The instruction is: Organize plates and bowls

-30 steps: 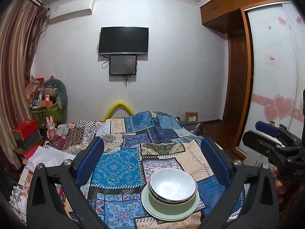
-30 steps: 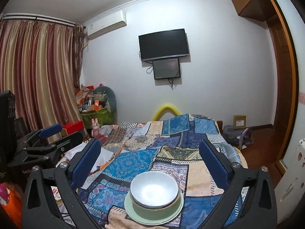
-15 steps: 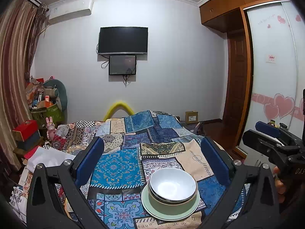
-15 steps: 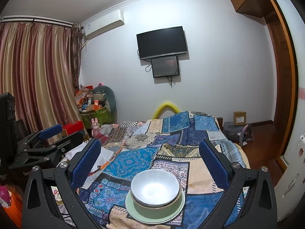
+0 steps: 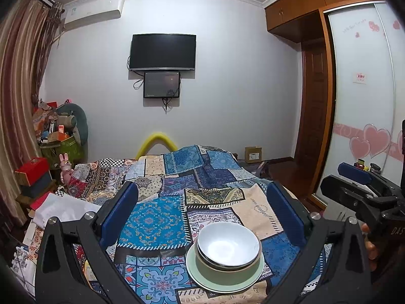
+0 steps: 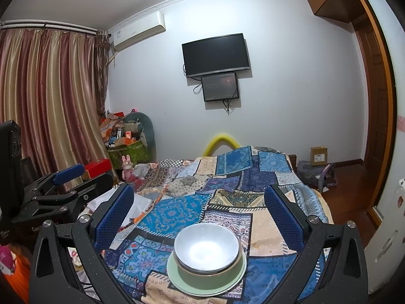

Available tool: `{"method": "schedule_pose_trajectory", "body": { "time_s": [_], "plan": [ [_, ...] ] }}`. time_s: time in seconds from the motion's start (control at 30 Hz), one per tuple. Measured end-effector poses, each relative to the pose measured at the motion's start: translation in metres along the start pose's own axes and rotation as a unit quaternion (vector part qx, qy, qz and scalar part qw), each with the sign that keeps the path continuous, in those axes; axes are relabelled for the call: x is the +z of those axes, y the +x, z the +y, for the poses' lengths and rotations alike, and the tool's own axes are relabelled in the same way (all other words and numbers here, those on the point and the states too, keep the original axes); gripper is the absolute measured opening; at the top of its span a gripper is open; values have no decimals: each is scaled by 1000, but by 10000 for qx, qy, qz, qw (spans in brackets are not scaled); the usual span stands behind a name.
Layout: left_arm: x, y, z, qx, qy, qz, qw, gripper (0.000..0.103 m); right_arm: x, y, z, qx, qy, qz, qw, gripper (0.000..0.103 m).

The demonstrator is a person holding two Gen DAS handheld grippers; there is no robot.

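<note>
Right now my left tool (image 5: pixel 202 217) hangs above the bed with its two blue-padded fingers spread wide and nothing between them, and my right tool (image 6: pixel 198 216) is just the same, splayed apart and empty. Below both sits the stack: a pale green round plate (image 5: pixel 202 277) lies flat on the patchwork quilt of blue and cream squares (image 5: pixel 157 217), an olive-green bowl (image 5: pixel 225 274) stands upright on the plate, and a glossy white bowl (image 5: pixel 227 244) is nested inside it, with a thin dark rim showing between the two that may be another bowl, though I cannot tell. From the right wrist view the same stack sits near the lower middle, the plate (image 6: pixel 177 274) under the olive bowl (image 6: pixel 210 280) and the white bowl (image 6: pixel 206 247) on top, catching a bright glare in its hollow. Neither tool touches the dishes; the stack lies between and below the fingertips in both views. My other tool shows at the edge of each view, held apart. On the far white wall hangs a black flat television (image 5: pixel 162 52) with a smaller dark screen (image 5: pixel 162 84) just beneath it.
</note>
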State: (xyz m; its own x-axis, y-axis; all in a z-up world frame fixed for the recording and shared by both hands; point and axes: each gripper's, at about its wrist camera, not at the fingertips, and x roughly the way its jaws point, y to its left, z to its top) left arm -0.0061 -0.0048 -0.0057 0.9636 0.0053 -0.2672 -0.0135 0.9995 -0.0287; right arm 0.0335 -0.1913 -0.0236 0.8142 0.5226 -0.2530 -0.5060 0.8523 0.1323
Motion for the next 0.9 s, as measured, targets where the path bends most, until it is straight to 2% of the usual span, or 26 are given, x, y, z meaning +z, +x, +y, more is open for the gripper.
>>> {"method": "schedule_pose_trajectory", "body": {
  "time_s": [0.9],
  "plan": [
    [0,4,1,-118,-82,63,9999,103,2,2,-1,29,-21,13,10000,103]
  ]
}}
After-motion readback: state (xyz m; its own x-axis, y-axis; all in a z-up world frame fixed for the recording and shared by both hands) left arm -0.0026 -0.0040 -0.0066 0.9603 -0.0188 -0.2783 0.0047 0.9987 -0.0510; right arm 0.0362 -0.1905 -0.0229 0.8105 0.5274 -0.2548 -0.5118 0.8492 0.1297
